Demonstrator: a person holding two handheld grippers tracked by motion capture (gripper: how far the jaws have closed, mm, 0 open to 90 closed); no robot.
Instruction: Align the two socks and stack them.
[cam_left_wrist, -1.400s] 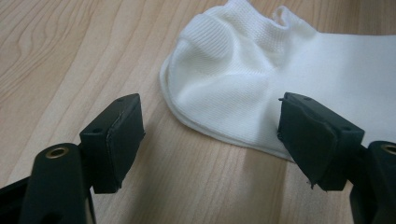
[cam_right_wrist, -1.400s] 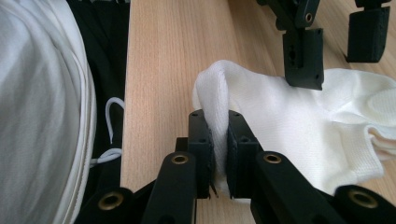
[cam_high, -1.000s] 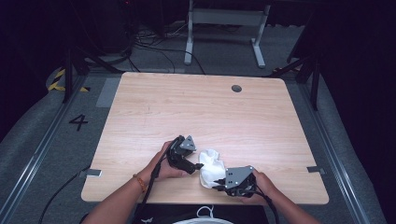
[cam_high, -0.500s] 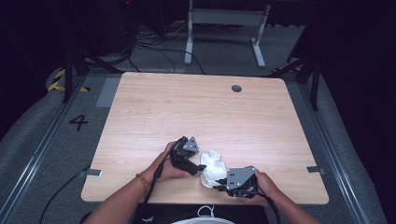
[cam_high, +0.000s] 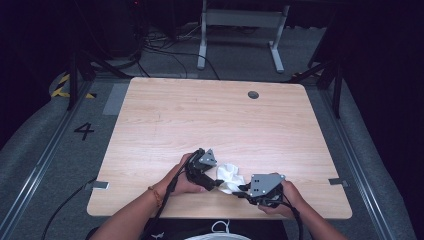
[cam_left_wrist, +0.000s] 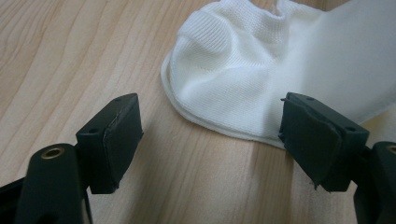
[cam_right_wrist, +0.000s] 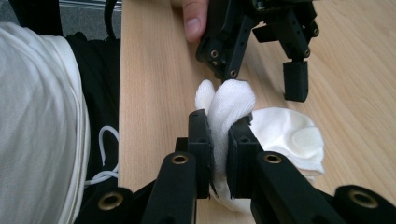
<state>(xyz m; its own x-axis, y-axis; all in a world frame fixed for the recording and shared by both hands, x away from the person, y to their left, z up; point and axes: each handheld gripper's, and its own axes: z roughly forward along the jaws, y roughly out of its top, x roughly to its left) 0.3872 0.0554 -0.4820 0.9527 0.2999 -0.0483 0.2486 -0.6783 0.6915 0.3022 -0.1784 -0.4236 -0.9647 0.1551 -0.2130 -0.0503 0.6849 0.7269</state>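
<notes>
A pale wooden bench carries a white knitted cotton sock near its front edge. Left gripper stands released beside the sock's hem. Right gripper pinches a fold of it.

One marking was read: the numeral "4", painted in black on the grey floor left of the table.
</notes>
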